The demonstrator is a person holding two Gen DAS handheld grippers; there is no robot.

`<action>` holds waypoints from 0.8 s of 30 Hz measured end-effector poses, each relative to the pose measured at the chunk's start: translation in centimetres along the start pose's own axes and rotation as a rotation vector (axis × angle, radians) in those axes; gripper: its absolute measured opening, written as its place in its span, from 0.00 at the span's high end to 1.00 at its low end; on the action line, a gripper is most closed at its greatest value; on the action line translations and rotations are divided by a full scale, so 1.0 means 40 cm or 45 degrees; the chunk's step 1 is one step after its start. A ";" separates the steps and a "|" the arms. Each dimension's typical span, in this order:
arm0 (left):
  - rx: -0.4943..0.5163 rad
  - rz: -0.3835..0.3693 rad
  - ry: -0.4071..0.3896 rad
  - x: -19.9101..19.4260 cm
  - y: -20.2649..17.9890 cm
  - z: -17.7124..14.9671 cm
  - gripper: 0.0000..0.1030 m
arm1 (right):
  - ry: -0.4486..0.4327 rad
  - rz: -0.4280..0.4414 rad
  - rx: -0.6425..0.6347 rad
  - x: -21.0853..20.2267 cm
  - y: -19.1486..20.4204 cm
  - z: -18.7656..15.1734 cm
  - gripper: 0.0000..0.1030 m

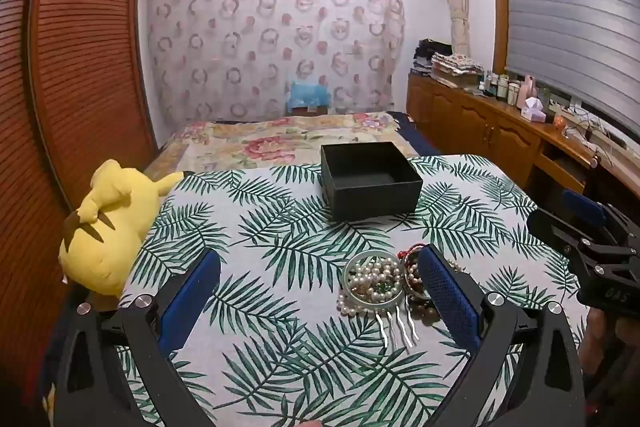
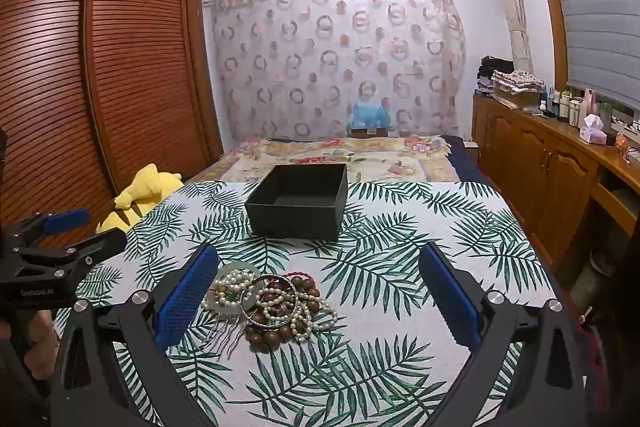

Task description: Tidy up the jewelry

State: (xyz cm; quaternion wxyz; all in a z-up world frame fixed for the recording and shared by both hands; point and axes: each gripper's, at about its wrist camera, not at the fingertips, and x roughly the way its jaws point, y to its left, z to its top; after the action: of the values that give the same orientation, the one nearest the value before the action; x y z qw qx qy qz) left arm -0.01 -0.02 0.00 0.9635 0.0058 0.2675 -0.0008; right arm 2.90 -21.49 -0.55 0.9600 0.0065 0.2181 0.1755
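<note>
A heap of jewelry (image 2: 270, 301) lies on the palm-leaf tablecloth: pearl strands, a pale jade bangle (image 1: 373, 281), a silver bangle, brown wooden beads (image 2: 272, 337) and a metal hair comb (image 1: 396, 327). An open black box (image 1: 370, 181) stands empty behind it; it also shows in the right wrist view (image 2: 298, 201). My left gripper (image 1: 320, 299) is open and empty, with the heap by its right finger. My right gripper (image 2: 320, 299) is open and empty, with the heap by its left finger.
A yellow plush toy (image 1: 108, 231) lies at the table's left edge. A bed with a floral cover (image 2: 340, 155) stands behind the table. A wooden cabinet (image 2: 552, 171) runs along the right wall, a slatted wardrobe (image 2: 100, 67) along the left.
</note>
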 end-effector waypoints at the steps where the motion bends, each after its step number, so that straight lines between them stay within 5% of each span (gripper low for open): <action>1: -0.001 0.000 0.000 0.000 0.000 0.000 0.07 | 0.001 0.000 0.002 0.000 0.000 0.000 0.02; 24: 0.002 0.001 0.002 0.003 -0.001 0.000 0.07 | -0.003 0.002 0.003 -0.003 0.001 0.002 0.02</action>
State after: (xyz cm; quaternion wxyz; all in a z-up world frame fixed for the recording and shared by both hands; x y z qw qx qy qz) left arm 0.09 -0.06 -0.08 0.9633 0.0066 0.2683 -0.0008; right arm 2.80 -21.50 -0.43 0.9601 0.0078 0.2171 0.1759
